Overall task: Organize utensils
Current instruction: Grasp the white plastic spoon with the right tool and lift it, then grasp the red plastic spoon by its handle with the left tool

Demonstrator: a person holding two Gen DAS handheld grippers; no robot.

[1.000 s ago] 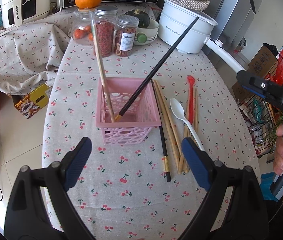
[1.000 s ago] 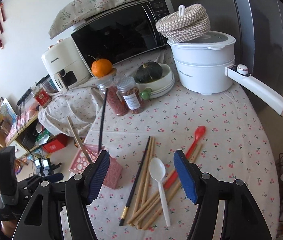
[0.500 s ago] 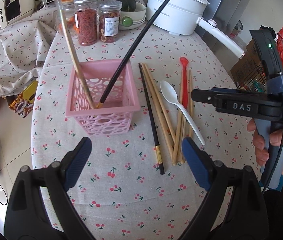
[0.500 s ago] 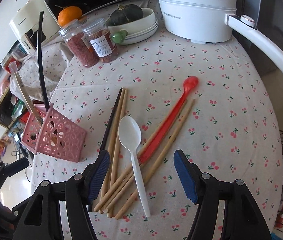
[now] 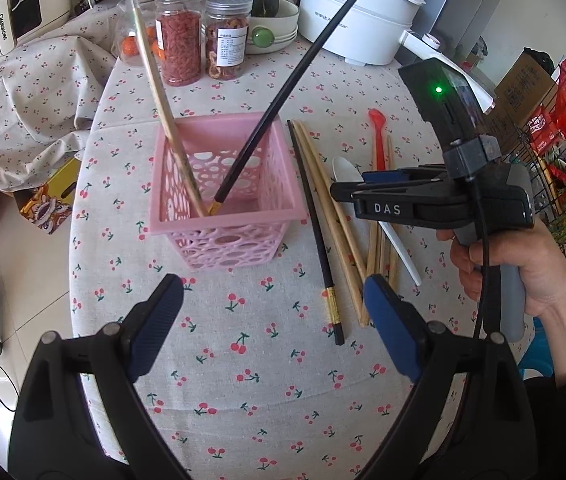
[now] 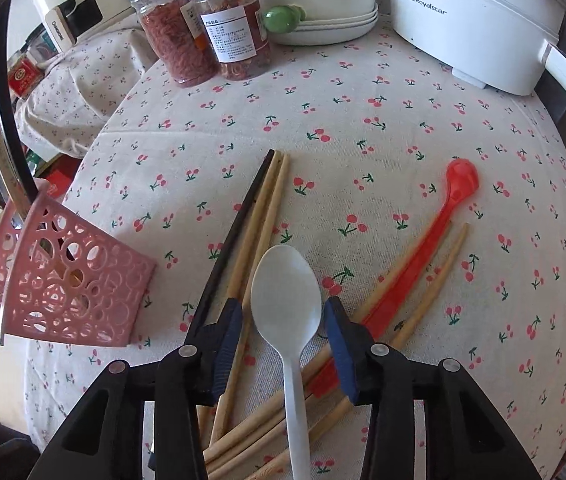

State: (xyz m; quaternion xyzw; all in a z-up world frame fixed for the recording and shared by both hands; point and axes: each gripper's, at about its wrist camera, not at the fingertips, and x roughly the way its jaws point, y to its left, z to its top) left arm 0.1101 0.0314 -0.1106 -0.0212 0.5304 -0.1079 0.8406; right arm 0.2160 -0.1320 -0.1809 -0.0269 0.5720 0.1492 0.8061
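Spoon [image 6: 286,292], white: on desk [image 6: 363,128] among chopsticks [image 6: 259,216], beside basket [image 6: 63,280]. Right gripper [image 6: 283,316] has dropped onto it, fingers closing astride the bowl, not yet touching; pickup imminent. Left gripper [image 5: 271,320] fingers apart, empty.

White spoon [image 6: 285,292] handle end, off bottom edge

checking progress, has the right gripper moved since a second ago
Yes. The right gripper has come down toward the tablecloth, its jaws closing around the white spoon by the pink basket.
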